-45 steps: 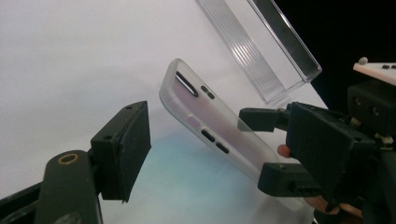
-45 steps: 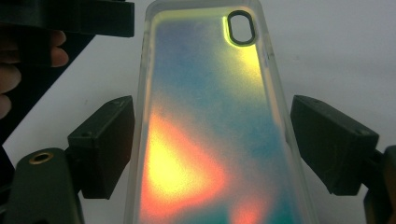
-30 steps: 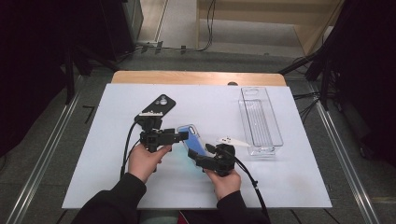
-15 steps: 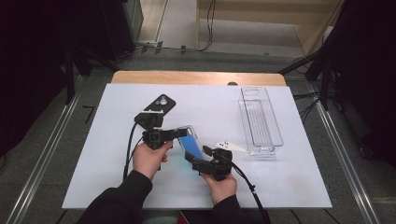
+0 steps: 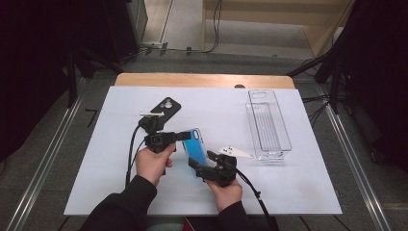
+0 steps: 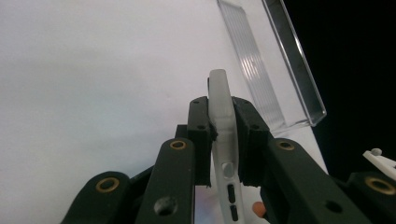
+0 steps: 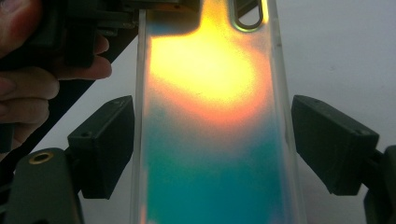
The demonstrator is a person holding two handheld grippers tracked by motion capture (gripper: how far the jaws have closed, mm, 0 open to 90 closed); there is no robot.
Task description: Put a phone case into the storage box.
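Note:
An iridescent blue phone case [image 5: 196, 144] is held up off the white table [image 5: 96, 168] between both hands. My left gripper [image 5: 185, 136] has just been closing and is now shut on the case's thin translucent edge [image 6: 223, 121], one pad on each face. My right gripper [image 5: 202, 160] comes from the near side. Its jaws stand wide across the case's width, each pad against a long edge of the case [image 7: 210, 140]. In the right gripper view the case glows orange above and teal below.
A black phone case [image 5: 166, 107] lies flat behind the left hand. A clear oblong plastic tray [image 5: 269, 125] sits on the right side of the table, also seen past the left jaws [image 6: 280, 70]. A wooden strip [image 5: 202, 79] runs along the table's far edge.
The left gripper's jaws have closed onto the case's edge. The right hand, with the case, has shifted slightly toward the near side.

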